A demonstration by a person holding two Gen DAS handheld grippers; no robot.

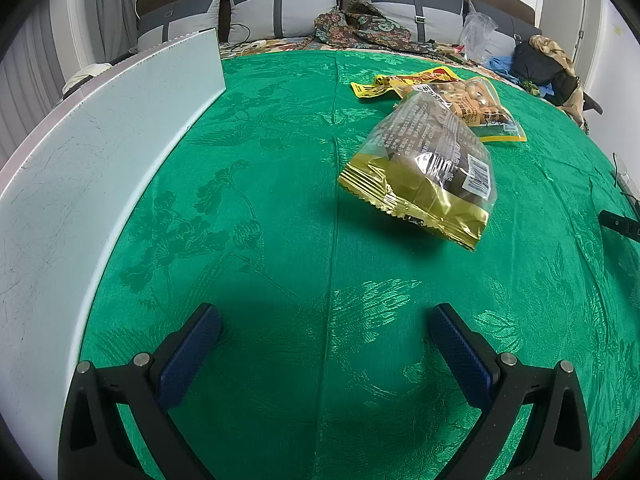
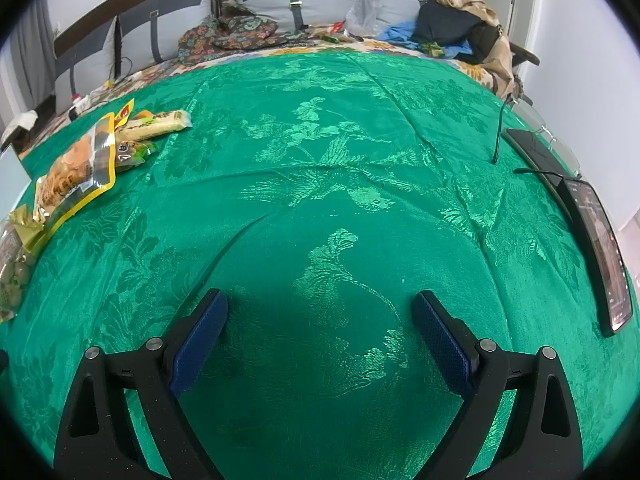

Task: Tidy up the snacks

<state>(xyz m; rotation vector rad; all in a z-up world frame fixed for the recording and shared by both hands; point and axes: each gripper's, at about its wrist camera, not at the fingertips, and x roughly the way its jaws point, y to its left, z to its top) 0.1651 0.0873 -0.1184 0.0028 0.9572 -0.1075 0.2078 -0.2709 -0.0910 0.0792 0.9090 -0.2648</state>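
Note:
A clear and gold snack bag (image 1: 424, 168) lies on the green cloth (image 1: 280, 208) ahead and right of my left gripper (image 1: 326, 320), which is open and empty. Behind it lie a yellow-edged bag of round snacks (image 1: 476, 104) and a yellow packet (image 1: 400, 82). In the right wrist view the yellow-edged bag (image 2: 76, 176), a pale long packet (image 2: 154, 126) and the gold bag's edge (image 2: 16, 248) sit at far left. My right gripper (image 2: 320, 300) is open and empty over bare cloth (image 2: 340, 160).
A white box wall (image 1: 80, 184) stands along the left. A phone (image 2: 600, 248), a dark flat device (image 2: 532, 152) and a cable (image 2: 498, 132) lie at the right edge. Pillows (image 1: 280, 8), clothes (image 1: 360, 24) and a plastic bag (image 2: 366, 4) are at the back.

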